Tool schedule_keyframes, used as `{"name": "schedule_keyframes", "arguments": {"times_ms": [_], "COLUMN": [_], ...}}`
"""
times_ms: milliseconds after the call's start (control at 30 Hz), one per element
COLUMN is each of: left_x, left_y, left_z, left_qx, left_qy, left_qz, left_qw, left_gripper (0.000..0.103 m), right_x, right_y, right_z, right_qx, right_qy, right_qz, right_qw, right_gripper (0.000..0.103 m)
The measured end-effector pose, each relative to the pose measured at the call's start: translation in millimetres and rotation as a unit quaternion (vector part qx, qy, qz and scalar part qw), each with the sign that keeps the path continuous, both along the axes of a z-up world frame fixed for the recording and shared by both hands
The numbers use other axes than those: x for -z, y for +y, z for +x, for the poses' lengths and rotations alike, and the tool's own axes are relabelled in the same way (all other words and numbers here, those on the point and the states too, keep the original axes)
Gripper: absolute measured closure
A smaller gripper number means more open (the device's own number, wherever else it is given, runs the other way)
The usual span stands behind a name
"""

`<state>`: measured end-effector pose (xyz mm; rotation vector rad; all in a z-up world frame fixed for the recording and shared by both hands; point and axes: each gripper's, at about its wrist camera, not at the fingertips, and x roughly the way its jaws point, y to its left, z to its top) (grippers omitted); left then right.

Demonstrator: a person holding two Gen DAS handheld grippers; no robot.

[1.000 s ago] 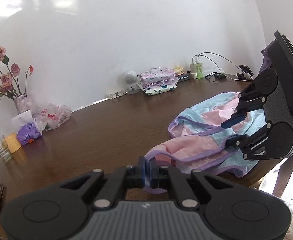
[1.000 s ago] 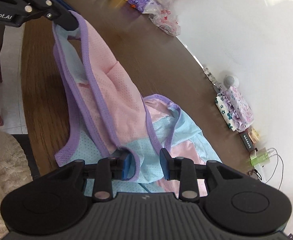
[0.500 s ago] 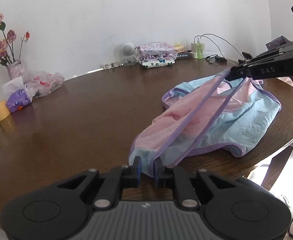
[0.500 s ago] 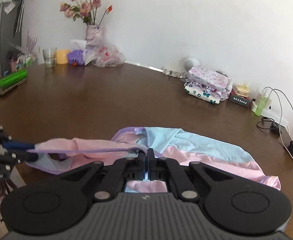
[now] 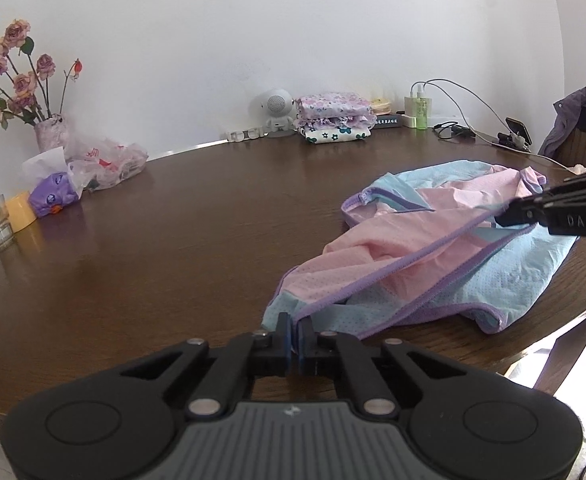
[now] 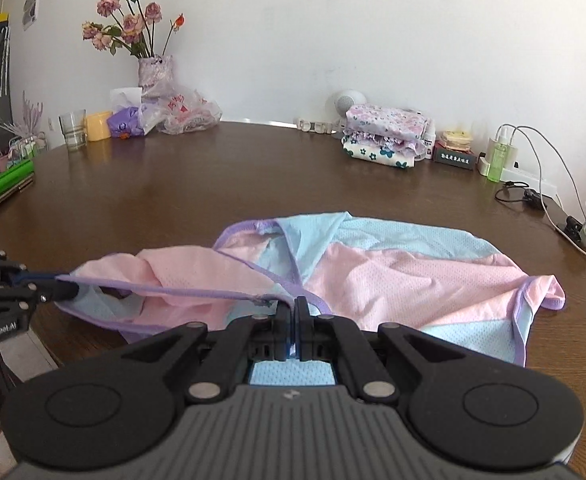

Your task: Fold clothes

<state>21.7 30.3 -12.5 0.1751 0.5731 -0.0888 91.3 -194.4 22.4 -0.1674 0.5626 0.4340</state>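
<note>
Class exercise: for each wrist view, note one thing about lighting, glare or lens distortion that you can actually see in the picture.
Left wrist view: dark fisheye vignette in the upper corners; the table edge bows along the wall; a bright overexposed patch at lower right. Right wrist view: window glare gleams on the table behind the garment; the left-edge shelving leans from fisheye distortion.

1. The dark brown wooden tabletop [image 6: 221, 184] carries everything.
2. A pink, blue and purple garment [image 6: 393, 268] lies crumpled near its front edge.
3. A stack of folded floral clothes [image 6: 385, 140] sits by the wall.
4. At the left stand a vase of roses [image 6: 155, 72], a plastic bag [image 6: 189, 114], a glass [image 6: 72, 130] and a yellow cup [image 6: 98, 126].
5. At the right are a green bottle [image 6: 501, 158] and cables [image 6: 549, 200].
</note>
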Motion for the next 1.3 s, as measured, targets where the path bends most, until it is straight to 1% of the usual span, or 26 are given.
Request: {"name": "schedule_keyframes", "arguments": {"times_ms": [100, 233, 333, 400, 467, 567, 633, 667, 767, 900, 967, 1033, 1067, 1133, 1200, 1300], "left_x": [-0.7, 0.5, 2.4, 3.3, 4.2, 5.9, 7.2, 7.6, 5.6, -10.9, -30.8, -62.4, -83.4, -125.3, -179.5, -254.6], "left_y": [-2.4, -3.3, -3.6, -3.9, -4.0, -5.0, -5.8, -6.1, -6.4, -2.0, 0.5, 3.6, 2.7, 0.7, -3.8, -12.7], "left_z": [-0.9, 0.1, 1.5, 2.1, 2.9, 4.6, 5.7, 5.9, 4.9, 9.6, 21.6, 40.1, 51.4, 72.3, 92.0, 107.2], "left_qx": [0.001, 0.004, 0.0, -0.002, -0.004, -0.007, -0.005, -0.003, -0.004, -0.013, -0.011, -0.008, -0.006, -0.003, -0.003, -0.009], "left_qy": [-0.003, -0.001, 0.004, 0.007, 0.011, 0.013, 0.013, 0.012, 0.0, -0.037, -0.071, -0.119, -0.145, -0.193, -0.243, -0.305], "left_qz": [0.01, 0.013, 0.011, 0.008, 0.006, 0.006, 0.006, 0.007, 0.016, 0.03, 0.047, 0.068, 0.073, 0.078, 0.074, 0.075], "left_qw": [0.9999, 0.9999, 0.9999, 0.9999, 0.9999, 0.9999, 0.9999, 0.9999, 0.9999, 0.9988, 0.9963, 0.9906, 0.9867, 0.9781, 0.9673, 0.9493], "left_gripper": [0.101, 0.101, 0.101, 0.1, 0.096, 0.095, 0.095, 0.098, 0.102, 0.102, 0.102, 0.102, 0.102, 0.102, 0.102, 0.102], "right_x": [11.6, 15.5, 15.2, 16.7, 18.3, 21.3, 22.9, 23.6, 22.1, 8.3, -7.5, -33.2, -50.7, -90.9, -143.4, -222.0], "right_y": [1.8, 11.1, 14.2, 13.1, 10.5, 8.5, 8.8, 8.2, 5.1, -1.4, -1.8, 0.4, 1.7, 3.3, 3.8, 0.3], "right_z": [-5.3, -10.9, -10.3, -8.3, -6.0, -4.3, -3.9, -3.2, -1.3, 2.7, 10.0, 23.5, 32.1, 50.0, 67.0, 81.1], "right_qx": [0.003, -0.018, -0.022, -0.016, -0.012, -0.006, -0.004, -0.002, 0.007, 0.022, 0.02, 0.018, 0.019, 0.023, 0.034, 0.052], "right_qy": [0.01, 0.001, 0.0, 0.006, 0.012, 0.018, 0.021, 0.021, 0.017, -0.005, -0.025, -0.061, -0.082, -0.123, -0.169, -0.229], "right_qz": [-0.019, -0.052, -0.062, -0.058, -0.052, -0.044, -0.04, -0.037, -0.027, -0.001, 0.008, 0.014, 0.018, 0.027, 0.038, 0.058], "right_qw": [1.0, 0.998, 0.998, 0.998, 0.998, 0.999, 0.999, 0.999, 0.999, 1.0, 0.999, 0.998, 0.996, 0.992, 0.984, 0.97], "right_gripper": [0.102, 0.102, 0.101, 0.101, 0.101, 0.101, 0.101, 0.101, 0.101, 0.102, 0.102, 0.102, 0.102, 0.102, 0.102, 0.102]}}
